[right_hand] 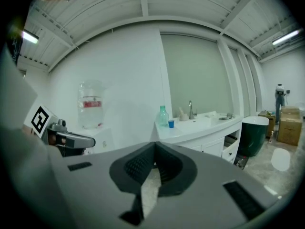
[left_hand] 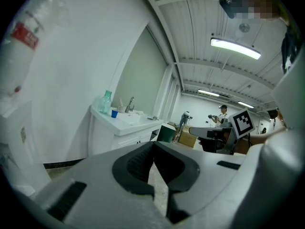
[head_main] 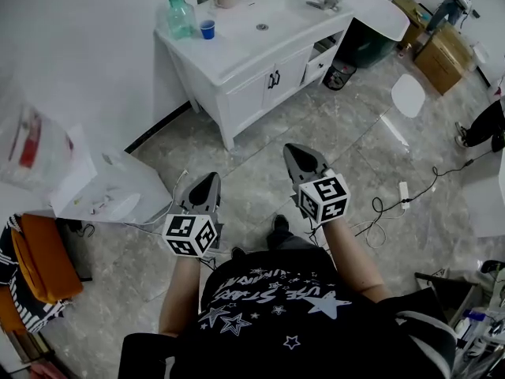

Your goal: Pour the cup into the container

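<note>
The left gripper (head_main: 211, 178) and the right gripper (head_main: 294, 148) each have their 2 jaws closed tip to tip with nothing between them. They are held side by side, apart from each other, above the grey tiled floor (head_main: 316, 125). The small blue cup (head_main: 207, 29) stands well ahead of both pairs of fingertips, on the white vanity counter (head_main: 237, 50), just right of the translucent green bottle (head_main: 180, 13)

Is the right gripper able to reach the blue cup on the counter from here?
Probably not yet. The right gripper, shut, is over the floor, well short of the counter where the blue cup stands beside a green bottle. Nothing blocks the way; stepping closer should do.
</note>
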